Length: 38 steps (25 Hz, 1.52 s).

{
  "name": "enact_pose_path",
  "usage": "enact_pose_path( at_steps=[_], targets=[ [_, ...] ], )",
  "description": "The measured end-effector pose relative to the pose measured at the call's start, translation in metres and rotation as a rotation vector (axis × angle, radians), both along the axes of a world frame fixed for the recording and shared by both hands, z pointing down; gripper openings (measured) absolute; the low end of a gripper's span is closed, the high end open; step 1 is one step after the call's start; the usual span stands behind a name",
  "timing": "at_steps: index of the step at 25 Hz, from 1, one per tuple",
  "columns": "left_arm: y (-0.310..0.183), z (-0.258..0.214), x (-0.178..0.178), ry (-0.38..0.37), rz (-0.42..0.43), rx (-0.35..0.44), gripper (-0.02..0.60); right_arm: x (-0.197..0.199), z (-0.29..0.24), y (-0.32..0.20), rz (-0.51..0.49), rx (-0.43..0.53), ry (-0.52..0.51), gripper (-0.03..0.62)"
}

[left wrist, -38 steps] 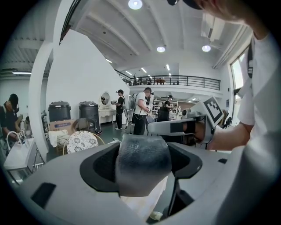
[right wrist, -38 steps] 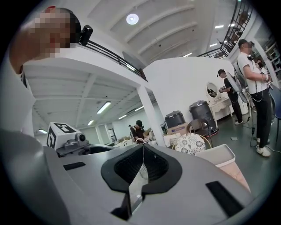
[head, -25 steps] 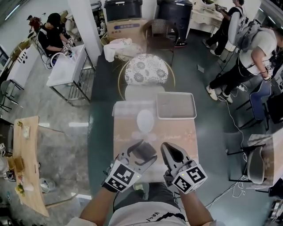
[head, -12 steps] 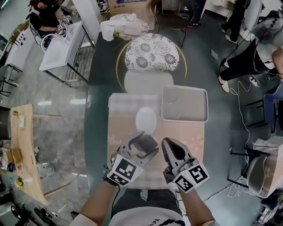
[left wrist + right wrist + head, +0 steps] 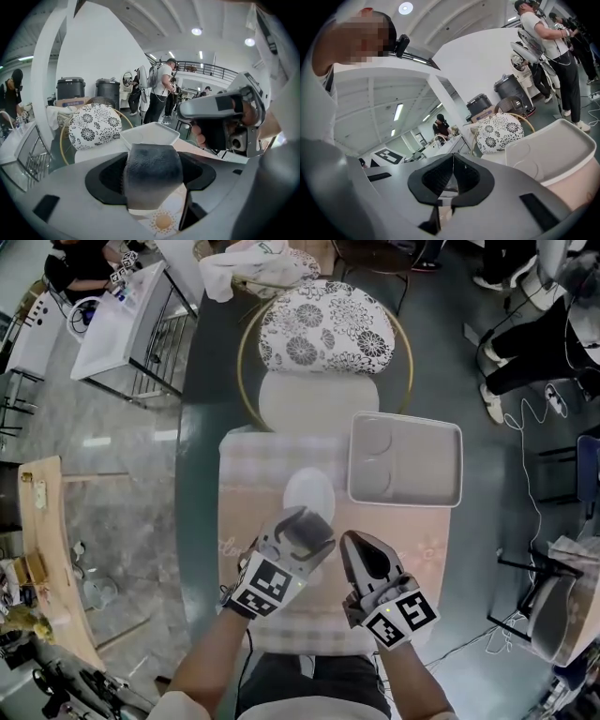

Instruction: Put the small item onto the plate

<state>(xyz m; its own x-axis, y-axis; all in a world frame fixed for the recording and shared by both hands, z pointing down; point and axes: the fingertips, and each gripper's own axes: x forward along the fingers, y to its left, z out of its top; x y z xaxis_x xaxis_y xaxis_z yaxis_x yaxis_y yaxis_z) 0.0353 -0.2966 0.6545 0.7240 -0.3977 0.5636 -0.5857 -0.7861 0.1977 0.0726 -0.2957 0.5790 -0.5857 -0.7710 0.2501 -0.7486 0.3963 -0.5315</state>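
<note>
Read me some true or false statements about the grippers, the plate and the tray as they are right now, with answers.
1. The left gripper grips a dark grey item. True.
2. The right gripper's jaws are spread wide. False: they are together with nothing between them.
3. The grey item lies on the white plate. False: it is in the left gripper's jaws, at the plate's near edge.
4. A rectangular tray sits right of the plate. True.
5. The tray holds a cup. False: it is empty.
</note>
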Motion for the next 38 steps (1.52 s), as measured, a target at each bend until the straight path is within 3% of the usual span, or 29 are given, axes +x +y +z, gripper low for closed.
enact_pose_path(
  at_steps=[10,21,28,38],
  targets=[
    [-0.015,0.067,0.006,-0.050,0.001,-0.033,0.324,0.003,0.050,-0.006,0.025,-0.045,-0.002,0.015],
    [-0.021,0.115,0.006,-0.126,0.036,-0.072,0.324,0.015,0.062,-0.004,0.036,-0.060,-0.002,0.015],
    [-0.018,0.133,0.006,-0.222,0.094,-0.046,0.324,0.016,0.063,-0.001,0.027,-0.064,-0.013,0.015],
    [-0.014,0.140,0.008,-0.288,0.136,-0.005,0.324,0.021,0.057,0.001,0.016,-0.064,-0.018,0.015]
  ],
)
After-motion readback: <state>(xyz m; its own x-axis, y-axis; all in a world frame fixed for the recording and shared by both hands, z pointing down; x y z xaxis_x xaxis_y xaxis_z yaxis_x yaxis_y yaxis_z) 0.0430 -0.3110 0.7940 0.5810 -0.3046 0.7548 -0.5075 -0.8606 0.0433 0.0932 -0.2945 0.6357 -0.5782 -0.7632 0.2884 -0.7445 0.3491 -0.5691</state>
